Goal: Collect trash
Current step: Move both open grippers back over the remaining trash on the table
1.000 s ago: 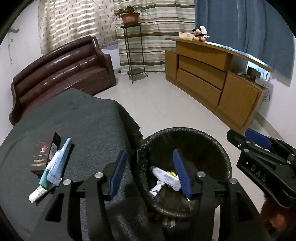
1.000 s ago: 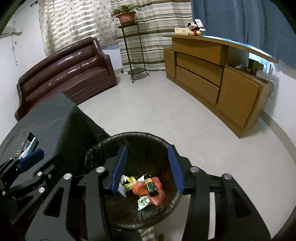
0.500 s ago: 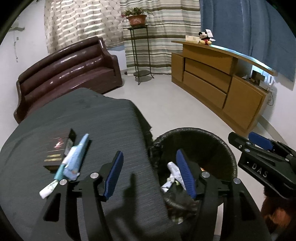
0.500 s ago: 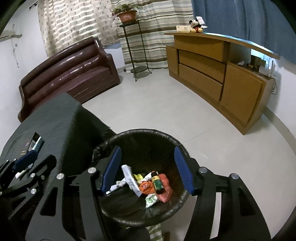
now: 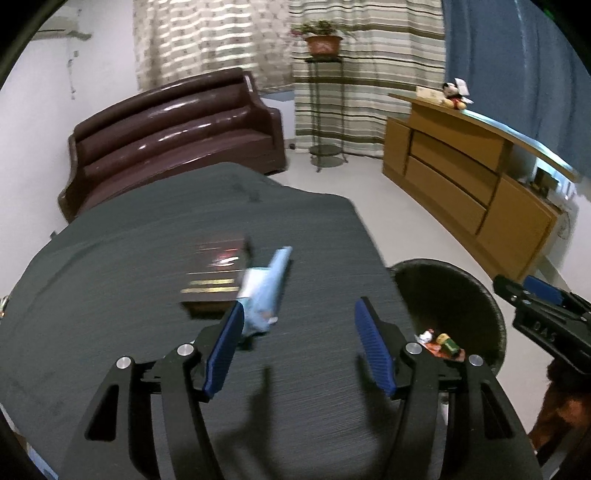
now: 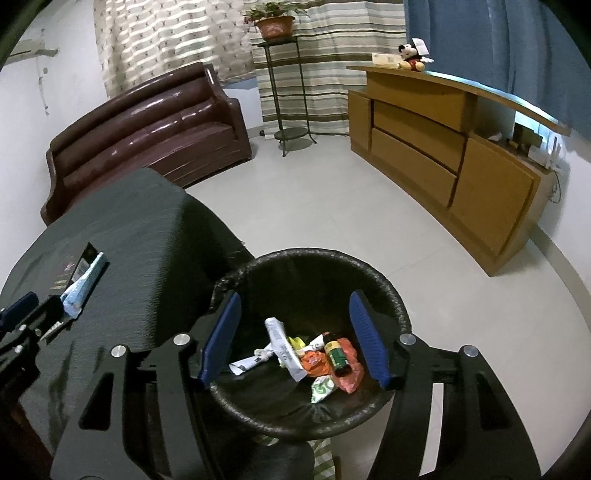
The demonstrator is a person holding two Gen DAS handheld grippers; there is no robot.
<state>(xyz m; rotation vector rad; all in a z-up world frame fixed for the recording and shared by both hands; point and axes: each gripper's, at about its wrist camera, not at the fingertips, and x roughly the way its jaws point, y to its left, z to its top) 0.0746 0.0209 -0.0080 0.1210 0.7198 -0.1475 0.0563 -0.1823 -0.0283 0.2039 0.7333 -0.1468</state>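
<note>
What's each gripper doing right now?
Left gripper: open, holding nothing, above the table.
Right gripper: open, empty, over the trash bin.

A glossy dark-brown leather sofa (image 6: 147,125) stands against the white wall. Beside it, a thin black metal plant stand (image 6: 286,92) carries a terracotta pot with a green plant (image 6: 275,24) before striped beige curtains (image 6: 332,66). A long tan wooden cabinet (image 6: 443,147) bears a small plush mouse toy (image 6: 410,55) under a blue curtain (image 6: 498,40).

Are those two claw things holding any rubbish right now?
No. The left gripper and the right gripper are both empty, with nothing between their fingers.
</note>
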